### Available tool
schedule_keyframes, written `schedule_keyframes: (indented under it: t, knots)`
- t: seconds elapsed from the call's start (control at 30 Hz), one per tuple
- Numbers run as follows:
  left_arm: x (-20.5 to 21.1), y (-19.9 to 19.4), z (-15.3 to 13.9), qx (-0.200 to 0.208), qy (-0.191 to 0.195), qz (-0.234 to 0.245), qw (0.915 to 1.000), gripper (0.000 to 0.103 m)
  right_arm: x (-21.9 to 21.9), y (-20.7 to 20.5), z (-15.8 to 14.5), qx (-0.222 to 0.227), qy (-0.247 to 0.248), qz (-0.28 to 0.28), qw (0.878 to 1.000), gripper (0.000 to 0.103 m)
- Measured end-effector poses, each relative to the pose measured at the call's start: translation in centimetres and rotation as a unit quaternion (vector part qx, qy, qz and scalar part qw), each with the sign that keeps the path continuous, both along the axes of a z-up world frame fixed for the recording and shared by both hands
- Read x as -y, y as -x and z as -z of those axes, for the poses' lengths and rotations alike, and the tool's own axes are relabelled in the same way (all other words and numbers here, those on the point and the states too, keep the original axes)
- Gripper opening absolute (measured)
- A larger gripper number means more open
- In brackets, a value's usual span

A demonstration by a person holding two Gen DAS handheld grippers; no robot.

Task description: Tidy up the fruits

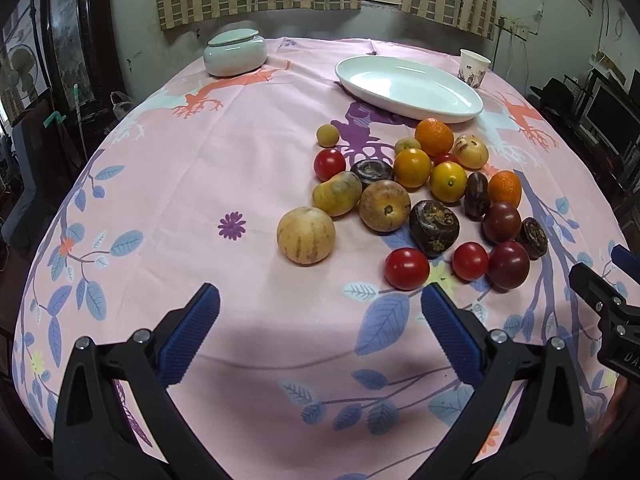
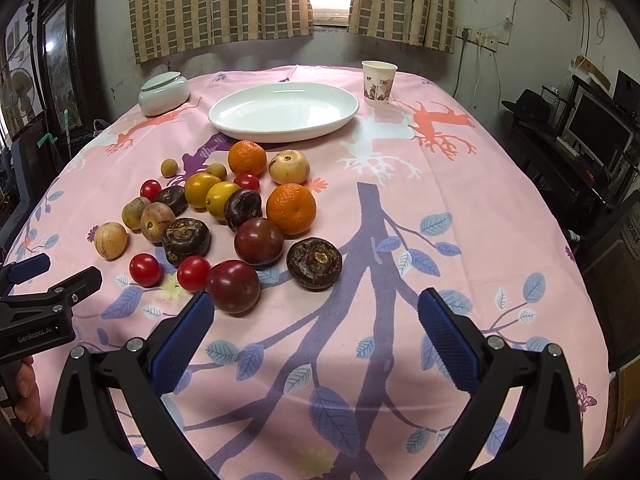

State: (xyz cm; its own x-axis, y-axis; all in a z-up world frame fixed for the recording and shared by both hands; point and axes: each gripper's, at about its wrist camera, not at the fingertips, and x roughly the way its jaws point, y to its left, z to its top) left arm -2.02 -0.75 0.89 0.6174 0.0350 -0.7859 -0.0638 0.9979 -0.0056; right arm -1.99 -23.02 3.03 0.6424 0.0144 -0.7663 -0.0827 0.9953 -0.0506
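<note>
A round table covered by a pink tablecloth (image 2: 500, 208) printed with blue leaves, purple branches and coral deer fills both views, with checked curtains (image 2: 220, 4) and a bright window behind it. Nearest the cameras, both tools hang above bare cloth at the table's front edge. The left gripper (image 1: 320, 312) has its blue-padded fingers spread wide with nothing between them; the right gripper (image 2: 316, 316) is likewise spread and holds nothing, its left finger tip just beside a dark red plum (image 2: 233, 287).

The fruit lies loose on the cloth in one cluster, between the grippers and the dish. At its near edge are red cherry tomatoes (image 2: 145, 269), the plum, and a dark brown water chestnut (image 2: 314, 263). A pale striped round fruit (image 1: 306, 235) sits apart at the cluster's left side. Further in come a second plum (image 2: 259, 241), more water chestnuts (image 2: 185, 240), two yellow-orange round fruits (image 2: 203, 190), and a mandarin (image 2: 291, 209). At the far side lie another mandarin (image 2: 247, 157), a pale tan fruit (image 2: 289, 167) and a small longan (image 2: 169, 168).

Beyond the pile, a white oval dish (image 2: 256, 130) stands with nothing in it. At the table's far edge are a lidded pale green ceramic jar (image 2: 163, 94) to the left and a printed paper cup (image 2: 378, 81) to the right.
</note>
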Motion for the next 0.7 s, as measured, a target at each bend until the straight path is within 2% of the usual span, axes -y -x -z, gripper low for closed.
schedule_keyframes:
  t: [0.7]
  knots:
    - [0.2,-0.03,-0.08,-0.001,-0.001,0.0,1.0,0.101,0.31,-0.02,0.0,-0.001,-0.002,0.001,1.0,0.102]
